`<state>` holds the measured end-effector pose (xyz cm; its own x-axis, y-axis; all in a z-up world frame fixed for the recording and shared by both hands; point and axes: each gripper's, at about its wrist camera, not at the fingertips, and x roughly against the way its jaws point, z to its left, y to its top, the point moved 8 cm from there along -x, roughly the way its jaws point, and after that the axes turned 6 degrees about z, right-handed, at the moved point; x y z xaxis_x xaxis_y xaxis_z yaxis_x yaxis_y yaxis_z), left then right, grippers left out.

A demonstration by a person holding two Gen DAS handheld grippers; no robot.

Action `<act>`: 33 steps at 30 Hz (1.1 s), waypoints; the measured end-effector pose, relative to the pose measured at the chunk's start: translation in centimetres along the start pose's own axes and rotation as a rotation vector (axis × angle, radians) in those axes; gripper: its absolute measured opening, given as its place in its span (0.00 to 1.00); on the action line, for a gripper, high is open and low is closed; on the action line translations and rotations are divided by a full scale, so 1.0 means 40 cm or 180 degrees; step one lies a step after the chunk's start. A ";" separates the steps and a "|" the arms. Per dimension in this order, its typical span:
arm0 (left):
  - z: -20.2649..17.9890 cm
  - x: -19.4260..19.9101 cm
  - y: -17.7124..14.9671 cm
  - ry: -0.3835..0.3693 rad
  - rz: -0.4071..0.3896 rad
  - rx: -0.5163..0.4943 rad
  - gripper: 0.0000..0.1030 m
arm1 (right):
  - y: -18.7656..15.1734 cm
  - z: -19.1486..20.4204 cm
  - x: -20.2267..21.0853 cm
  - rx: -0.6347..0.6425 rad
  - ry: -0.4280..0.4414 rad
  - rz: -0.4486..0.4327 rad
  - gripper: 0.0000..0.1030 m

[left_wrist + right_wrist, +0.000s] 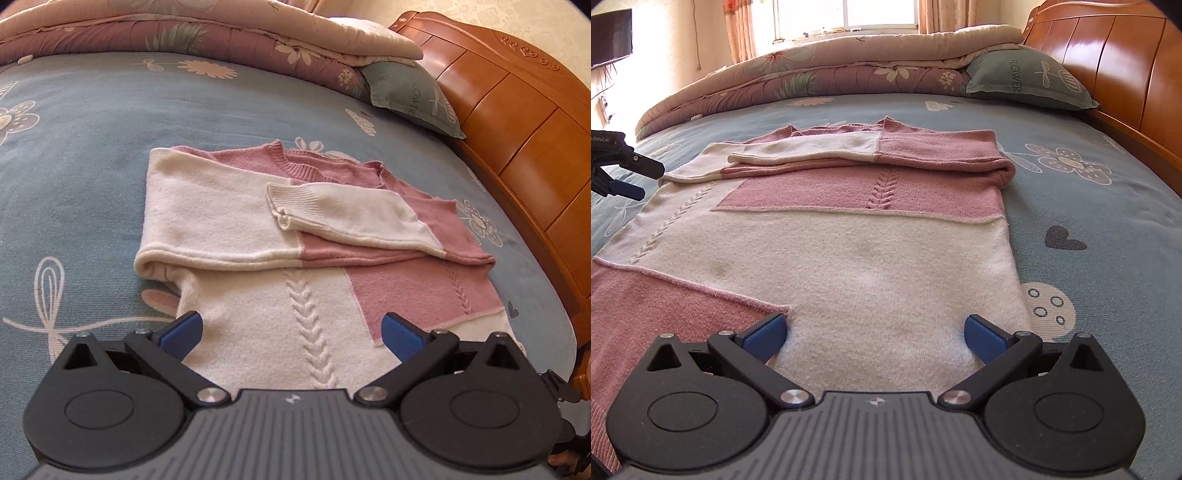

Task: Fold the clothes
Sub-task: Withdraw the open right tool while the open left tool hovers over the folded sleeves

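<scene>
On bed: sweater (871, 236) | both tools released | window (846, 14) right view only

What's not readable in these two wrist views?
- Sweater hem: both views, hidden under each gripper's own body.
- Right gripper: in left wrist view only a sliver shows, cut off by the right edge.
- Pillow: both views, far end buried under the folded quilt.

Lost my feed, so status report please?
Left gripper open, right gripper open, both empty over the hem. Sweater flat on bed, sleeves folded in. Nothing in the way.
</scene>
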<state>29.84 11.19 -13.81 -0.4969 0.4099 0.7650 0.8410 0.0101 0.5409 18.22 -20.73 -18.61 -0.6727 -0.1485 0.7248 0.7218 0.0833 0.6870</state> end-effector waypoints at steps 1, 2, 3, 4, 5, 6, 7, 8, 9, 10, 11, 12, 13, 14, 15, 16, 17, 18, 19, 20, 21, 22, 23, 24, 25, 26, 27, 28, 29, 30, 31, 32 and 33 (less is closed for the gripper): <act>-0.009 -0.017 0.009 -0.0032 0.0011 -0.0004 0.99 | 0.000 0.000 0.000 -0.0001 -0.0006 0.0002 1.00; -0.008 -0.036 0.011 -0.0016 0.0043 0.0012 0.99 | 0.001 0.000 -0.001 -0.0002 -0.0011 0.0007 1.00; -0.007 -0.055 0.012 0.0003 0.0077 0.0028 0.99 | 0.002 0.000 -0.001 -0.0004 -0.0011 0.0019 1.00; -0.006 -0.074 0.014 0.0022 0.0110 0.0045 0.99 | 0.003 0.000 -0.001 -0.0006 -0.0010 0.0032 1.00; 0.003 -0.086 0.010 0.0083 0.0138 0.0088 0.99 | 0.003 -0.001 -0.001 -0.0002 -0.0010 0.0044 1.00; 0.012 -0.087 0.005 0.0109 0.0109 0.0128 0.99 | 0.003 0.000 -0.001 0.0002 -0.0011 0.0052 1.00; 0.021 -0.088 0.000 0.0132 0.0077 0.0168 0.99 | 0.003 0.000 0.000 0.0004 -0.0013 0.0057 1.00; 0.009 -0.077 -0.015 0.0145 0.0077 0.0119 0.99 | 0.002 0.000 0.000 0.0007 -0.0014 0.0054 1.00; -0.005 -0.066 -0.030 0.0158 0.0078 0.0067 0.99 | 0.001 0.000 0.001 0.0010 -0.0018 0.0046 1.00; -0.018 -0.055 -0.045 0.0170 0.0080 0.0014 0.99 | 0.000 0.001 0.001 0.0014 -0.0021 0.0037 1.00; -0.032 -0.044 -0.060 0.0183 0.0081 -0.0039 0.99 | -0.001 0.002 0.001 0.0017 -0.0025 0.0029 1.00; -0.045 -0.033 -0.075 0.0195 0.0082 -0.0092 0.99 | 0.000 0.002 0.001 0.0018 -0.0027 0.0031 1.00; -0.058 -0.023 -0.090 0.0207 0.0083 -0.0145 0.99 | 0.000 0.001 0.001 0.0020 -0.0027 0.0037 1.00; -0.072 -0.012 -0.104 0.0220 0.0085 -0.0197 0.99 | 0.001 0.001 0.001 0.0019 -0.0025 0.0045 1.00; -0.085 -0.001 -0.119 0.0232 0.0086 -0.0250 0.99 | 0.002 0.001 0.001 0.0019 -0.0023 0.0063 1.00; -0.099 0.010 -0.134 0.0245 0.0087 -0.0303 0.99 | 0.004 0.001 0.001 0.0020 -0.0024 0.0085 1.00; -0.112 0.021 -0.149 0.0257 0.0088 -0.0356 0.99 | 0.005 0.001 0.000 0.0019 -0.0025 0.0106 1.00; -0.125 0.032 -0.164 0.0269 0.0090 -0.0408 0.99 | 0.006 0.001 0.000 0.0013 -0.0027 0.0130 1.00; -0.139 0.043 -0.179 0.0282 0.0091 -0.0461 0.99 | 0.007 0.002 0.000 0.0010 -0.0032 0.0150 1.00; -0.152 0.054 -0.194 0.0294 0.0092 -0.0514 0.99 | 0.007 0.003 0.000 0.0009 -0.0037 0.0168 1.00; -0.166 0.065 -0.209 0.0307 0.0093 -0.0567 0.99 | 0.007 0.003 0.000 0.0008 -0.0041 0.0176 1.00; -0.179 0.076 -0.224 0.0319 0.0095 -0.0620 0.99 | 0.007 0.004 0.000 0.0006 -0.0045 0.0181 1.00; -0.192 0.087 -0.239 0.0331 0.0096 -0.0672 0.99 | 0.007 0.004 -0.001 0.0005 -0.0048 0.0186 1.00; -0.199 0.085 -0.256 0.0332 0.0134 -0.0669 0.99 | 0.007 0.004 -0.001 0.0003 -0.0050 0.0189 1.00; -0.204 0.080 -0.273 0.0335 0.0179 -0.0666 0.99 | 0.007 0.004 -0.001 0.0002 -0.0050 0.0192 1.00; -0.206 0.076 -0.292 0.0338 0.0233 -0.0678 0.99 | 0.007 0.004 -0.001 0.0000 -0.0050 0.0195 1.00; -0.206 0.069 -0.308 0.0369 0.0280 -0.0680 0.99 | 0.008 0.005 -0.001 -0.0002 -0.0050 0.0199 1.00; -0.203 0.064 -0.323 0.0424 0.0319 -0.0678 0.99 | 0.009 0.004 -0.001 -0.0004 -0.0048 0.0200 1.00; -0.200 0.059 -0.336 0.0472 0.0358 -0.0669 0.99 | 0.009 0.003 -0.001 -0.0002 -0.0046 0.0199 1.00; -0.197 0.061 -0.346 0.0503 0.0353 -0.0646 0.99 | 0.009 0.003 -0.001 0.0005 -0.0044 0.0197 1.00; -0.194 0.063 -0.356 0.0533 0.0345 -0.0622 0.99 | 0.008 0.003 -0.001 0.0013 -0.0042 0.0194 1.00; -0.191 0.065 -0.366 0.0564 0.0338 -0.0598 0.99 | 0.008 0.003 0.000 0.0019 -0.0038 0.0190 1.00; -0.191 0.068 -0.373 0.0574 0.0354 -0.0570 0.99 | 0.007 0.002 0.000 0.0029 -0.0033 0.0185 1.00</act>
<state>14.30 5.20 -17.12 -0.4471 0.2301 0.8644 0.8494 -0.1939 0.4909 18.41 -20.62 -18.42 -0.6314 -0.1330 0.7640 0.7583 0.1005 0.6442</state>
